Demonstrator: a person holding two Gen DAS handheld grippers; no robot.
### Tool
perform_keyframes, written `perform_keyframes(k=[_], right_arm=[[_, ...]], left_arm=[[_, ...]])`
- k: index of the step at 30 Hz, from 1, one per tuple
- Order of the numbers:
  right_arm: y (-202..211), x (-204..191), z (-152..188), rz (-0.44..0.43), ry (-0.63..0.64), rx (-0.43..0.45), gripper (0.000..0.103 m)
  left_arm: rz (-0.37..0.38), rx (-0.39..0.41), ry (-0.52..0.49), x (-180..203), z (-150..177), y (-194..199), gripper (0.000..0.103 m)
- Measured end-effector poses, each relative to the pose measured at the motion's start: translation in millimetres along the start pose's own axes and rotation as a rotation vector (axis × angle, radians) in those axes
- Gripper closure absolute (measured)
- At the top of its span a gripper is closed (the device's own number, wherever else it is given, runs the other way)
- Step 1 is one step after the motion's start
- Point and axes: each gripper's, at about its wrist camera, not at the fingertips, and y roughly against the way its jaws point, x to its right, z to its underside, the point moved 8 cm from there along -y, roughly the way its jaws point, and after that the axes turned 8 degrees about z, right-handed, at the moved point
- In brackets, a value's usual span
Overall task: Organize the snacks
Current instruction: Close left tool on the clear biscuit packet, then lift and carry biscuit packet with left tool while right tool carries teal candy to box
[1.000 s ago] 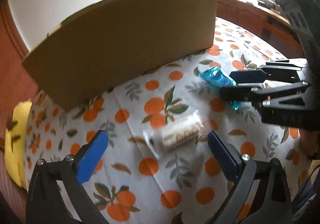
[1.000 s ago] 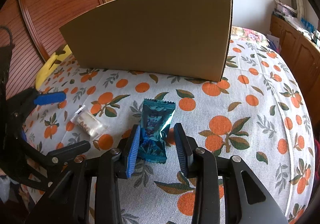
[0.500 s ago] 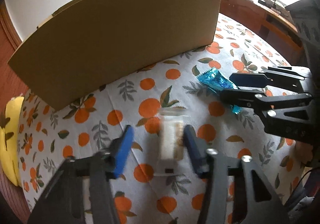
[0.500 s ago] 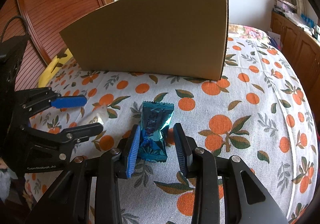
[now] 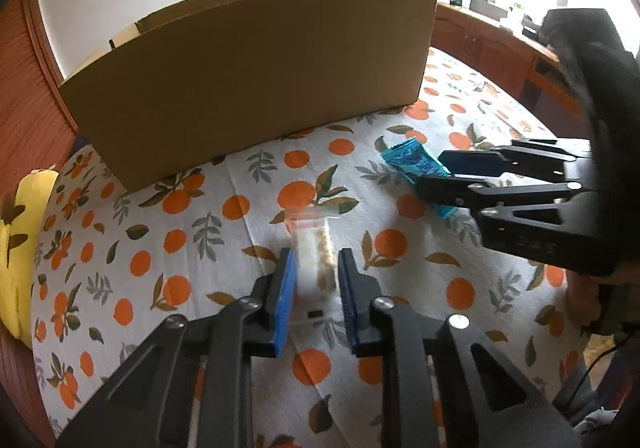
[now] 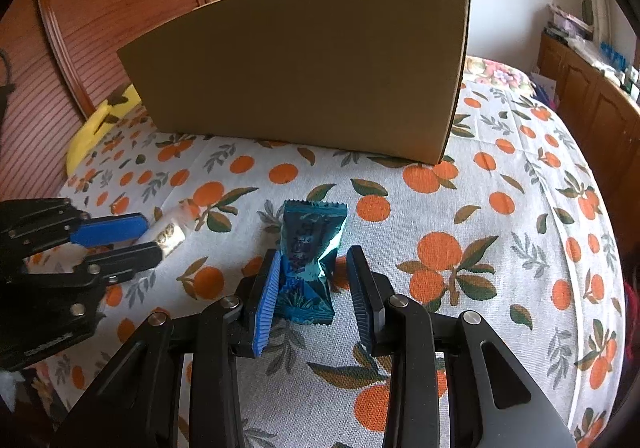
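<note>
Tabletop under an orange-print cloth [image 6: 460, 215], wood-panelled wall far left, yellow cushion [image 5: 16, 248] at the left edge, big cardboard box [image 5: 256, 79] standing at the back, wooden cabinets [image 6: 592, 103] on the right. Left tool [image 5: 316, 276]: narrow gap, blue pads pinching the clear cracker pack [image 5: 314, 248] low over the cloth. Right tool [image 6: 316, 288]: half spread around the teal snack packet [image 6: 310, 260], left pad touching it, right pad apart; packet lies on the cloth in front of the box.

Orange-print tablecloth [image 6: 480, 215], yellow cushion [image 5: 16, 248] at its edge, wooden cabinets [image 6: 592, 103] beyond.
</note>
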Motion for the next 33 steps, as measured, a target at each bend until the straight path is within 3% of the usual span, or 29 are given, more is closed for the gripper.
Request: perform_keyframes(k=[4,8,14,17,20,22,33], right_arm=[[-3,-5,0,0.035,0.029,0.000,0.071],[-4,-7,0,0.049,0.040,0.000,0.071],[-4,-8,0,0.055,0.045,0.000,0.071],[-4,-8,0,0.054,0.045,0.000,0.071],[-4,-8,0,0.055,0.046,0.000,0.071],[-4,-8,0,0.056,0.046,0.000,0.071],[-3,-2,0,0.070,0.026,0.003,0.082]], left_arm=[[0.004,0.002,-0.005,-1,3,6,0.087],[0.018,-0.002,-0.007,1,-6,-3,0.074],[-0.013,-0.046,-0.013,-5,-9,-20,0.072],[-0.012,-0.040,0.003,-7,-8,-21,0.073],[-0.005,-0.037,-0.002,-8,-7,-21,0.083],[-0.030,-0.034,-0.010,-10,-5,-20,0.084],[-0.014,0.054,0.038,-9,-8,18,0.084]])
